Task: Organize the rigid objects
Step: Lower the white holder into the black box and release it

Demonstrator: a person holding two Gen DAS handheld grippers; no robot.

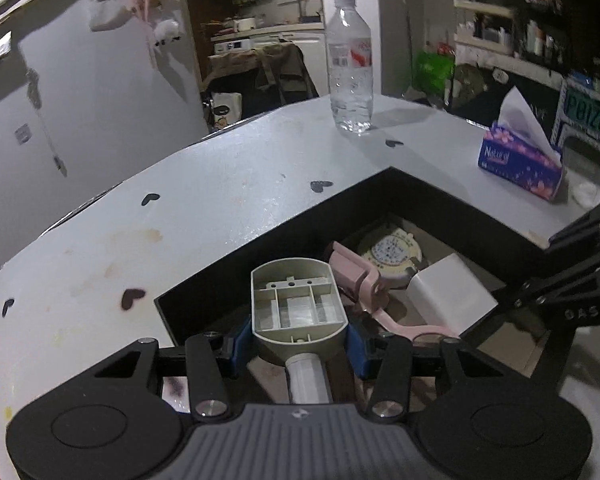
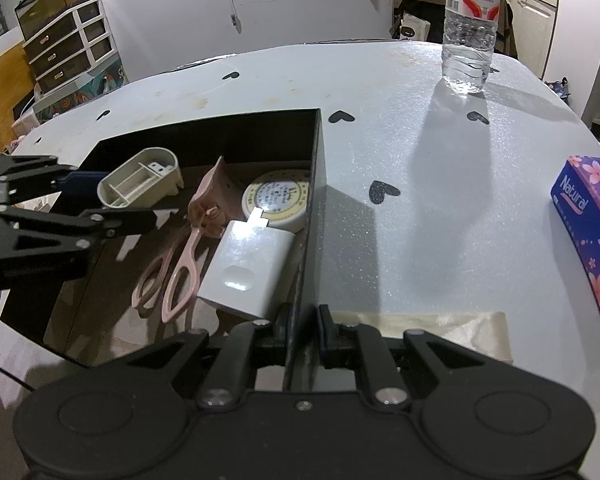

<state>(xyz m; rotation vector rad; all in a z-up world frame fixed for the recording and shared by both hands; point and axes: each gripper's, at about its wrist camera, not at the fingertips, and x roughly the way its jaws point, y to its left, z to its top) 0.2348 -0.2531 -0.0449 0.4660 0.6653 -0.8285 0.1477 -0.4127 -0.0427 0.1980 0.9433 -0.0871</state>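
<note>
My left gripper (image 1: 298, 344) clamps the beige plastic housing (image 1: 298, 304) over the black box (image 2: 316, 184) — my right gripper (image 2: 302, 330), nearly closed, pinches the box's side wall beside the white charger (image 2: 248, 264).

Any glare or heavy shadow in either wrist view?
Right wrist: blown-out glare on the glossy white rectangular block in the black box; long shadow from the clear plastic water bottle. Left wrist: dimmer, no glare, strong fisheye bending.
</note>
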